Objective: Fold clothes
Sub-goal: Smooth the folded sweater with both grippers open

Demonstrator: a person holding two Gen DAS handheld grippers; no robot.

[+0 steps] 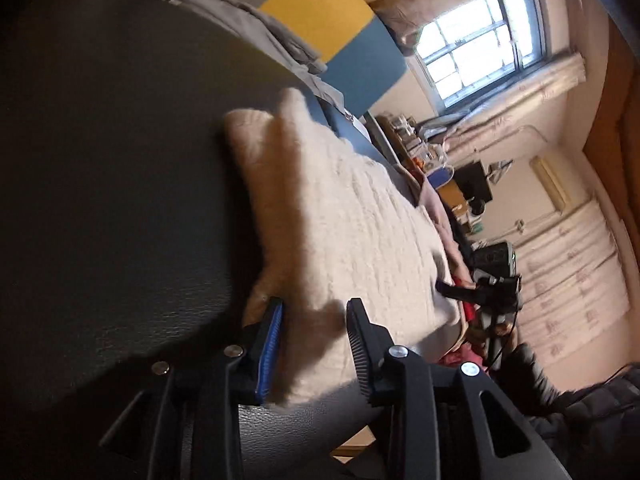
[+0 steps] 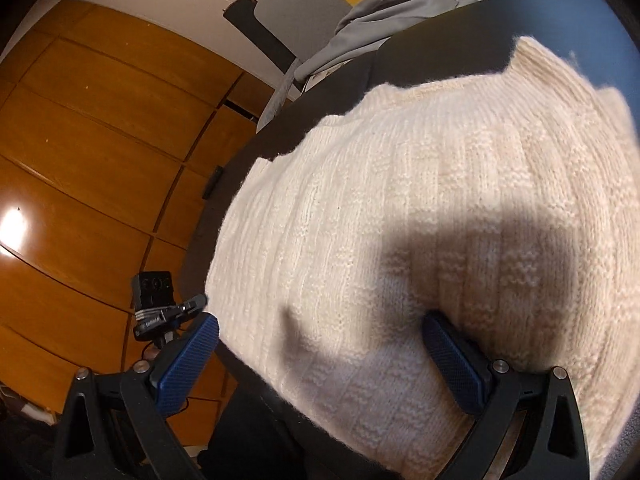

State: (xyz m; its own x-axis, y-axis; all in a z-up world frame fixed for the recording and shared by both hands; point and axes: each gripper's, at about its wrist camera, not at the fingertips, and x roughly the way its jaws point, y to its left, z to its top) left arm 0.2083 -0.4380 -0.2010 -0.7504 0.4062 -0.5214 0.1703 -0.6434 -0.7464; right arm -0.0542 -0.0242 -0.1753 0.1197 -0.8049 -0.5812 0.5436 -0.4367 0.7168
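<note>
1. Left wrist view: the left gripper (image 1: pixel 314 346) sits at the lower centre of the frame, its jaws partly spread. A fold of the cream knit sweater (image 1: pixel 340 216) lies between them, but the pads do not look pressed on it; the cloth appears loose in the gap.
2. From this gripper the sweater runs up and away through the middle of the frame, its long axis going from lower centre toward upper left centre. It lies on a dark table (image 1: pixel 120 200) that fills the left half.
3. At the right edge of the sweater, mid-right in the frame, the right gripper (image 1: pixel 460 292) is visible, small and dark.
4. Right wrist view: here the right gripper (image 2: pixel 320 356) is at the bottom of the frame with its jaws spread wide. The near edge of the sweater (image 2: pixel 420 200) lies between the blue pads without being pinched.
5. The sweater fills the centre and right of this frame, its knit ribs running from the bottom toward the top. A notched edge lies at the far end, upper right.
6. Both grippers sit at edges of the sweater, so either could close on cloth; the left seems nearer a grip, as its jaws are narrower around a raised fold.
7. A grey garment (image 2: pixel 384 24) lies heaped beyond, at the top.
</note>
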